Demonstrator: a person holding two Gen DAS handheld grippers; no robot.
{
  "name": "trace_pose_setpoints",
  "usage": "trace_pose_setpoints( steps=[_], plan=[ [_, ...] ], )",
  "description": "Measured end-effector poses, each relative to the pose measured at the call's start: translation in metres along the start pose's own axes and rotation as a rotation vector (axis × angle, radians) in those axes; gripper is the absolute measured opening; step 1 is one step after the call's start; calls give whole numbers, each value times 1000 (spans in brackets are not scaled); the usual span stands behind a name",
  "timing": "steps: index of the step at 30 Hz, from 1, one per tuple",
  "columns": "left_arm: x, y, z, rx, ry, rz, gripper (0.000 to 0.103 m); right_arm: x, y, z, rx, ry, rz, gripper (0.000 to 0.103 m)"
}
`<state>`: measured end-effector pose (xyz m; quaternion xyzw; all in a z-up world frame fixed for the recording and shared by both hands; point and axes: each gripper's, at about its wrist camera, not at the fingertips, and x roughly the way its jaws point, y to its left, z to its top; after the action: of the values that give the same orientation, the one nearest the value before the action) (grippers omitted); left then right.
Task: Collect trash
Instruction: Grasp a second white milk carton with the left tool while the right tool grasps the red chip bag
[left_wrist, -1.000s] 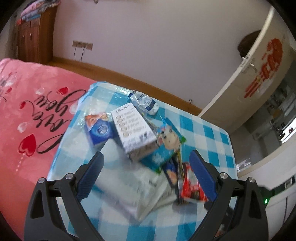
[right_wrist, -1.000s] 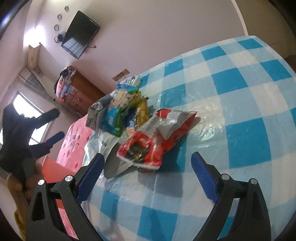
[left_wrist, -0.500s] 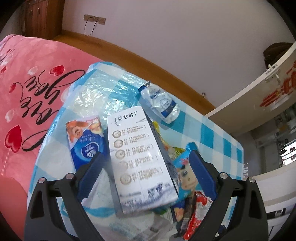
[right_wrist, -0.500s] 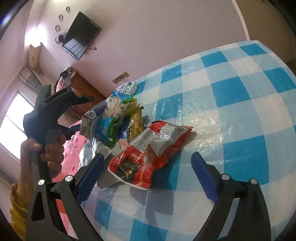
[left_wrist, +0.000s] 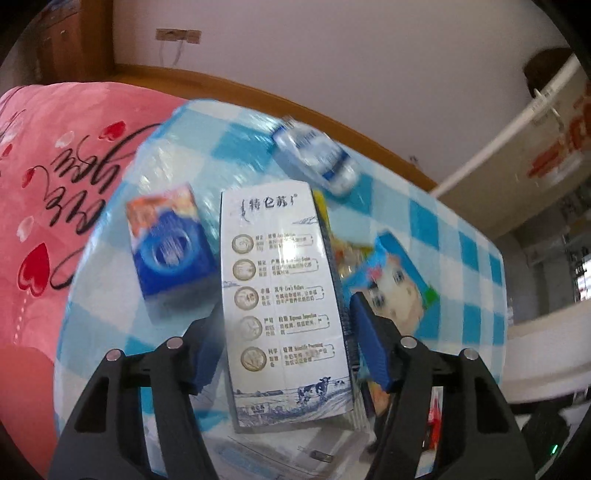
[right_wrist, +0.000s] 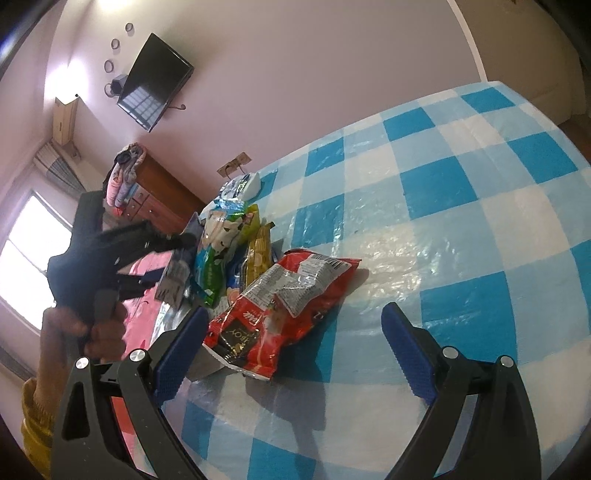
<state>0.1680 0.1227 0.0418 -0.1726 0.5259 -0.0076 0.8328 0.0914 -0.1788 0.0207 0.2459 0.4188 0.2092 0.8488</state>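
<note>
The left gripper (left_wrist: 284, 343) is closing its jaws around a tall white milk carton (left_wrist: 280, 295), not yet firmly clamped as far as I can tell. The right gripper (right_wrist: 291, 354) hangs wide apart and empty above a red snack bag (right_wrist: 284, 302). The trash lies heaped on the checked table (right_wrist: 461, 206); nothing looks collected yet. The carton shows "特仑苏"; the red bag's dark patch reads "BOX".
</note>
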Motion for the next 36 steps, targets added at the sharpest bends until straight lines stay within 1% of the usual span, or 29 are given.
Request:
trace_pose_setpoints(
  steps=[1,5,8,11,14,15,18,21,24,26,29,32,35,36],
  plan=[
    [-1,-3,-6,12,2,0,65,0,-1,0,1,-1,-1,93],
    [-5,-15,-33,50,31,-46,65,-2,-4,-1,7,-7,-13,93],
    [-8,-25,-53,91,42,-67,65,-4,-5,-3,-1,-12,-8,93],
    [-11,-30,-67,93,40,-97,65,-4,-3,-6,-23,-18,-5,93],
    [-16,-30,-75,101,-1,-106,65,-3,3,-12,-57,-17,5,93],
    [-18,-28,-77,98,-14,-123,65,-2,5,-13,-65,-16,5,93],
    [-24,-26,-81,90,-51,-129,65,3,5,-15,-65,-2,-4,93],
    [-35,-25,-84,102,-100,-138,65,5,2,-16,-49,4,11,93],
    [-45,-24,-86,112,-140,-127,65,9,1,-16,-26,17,42,93],
    [-50,-21,-88,118,-151,-128,65,10,0,-14,0,22,53,93],
    [-53,-15,-93,128,-162,-110,65,11,0,-8,50,32,60,93],
    [-58,-5,-100,123,-176,-101,65,16,6,-1,57,46,22,93],
    [-66,3,-104,122,-195,-93,65,30,17,5,43,60,-63,93],
    [-68,6,-107,121,-202,-91,65,32,19,5,41,61,-77,95]
  ],
)
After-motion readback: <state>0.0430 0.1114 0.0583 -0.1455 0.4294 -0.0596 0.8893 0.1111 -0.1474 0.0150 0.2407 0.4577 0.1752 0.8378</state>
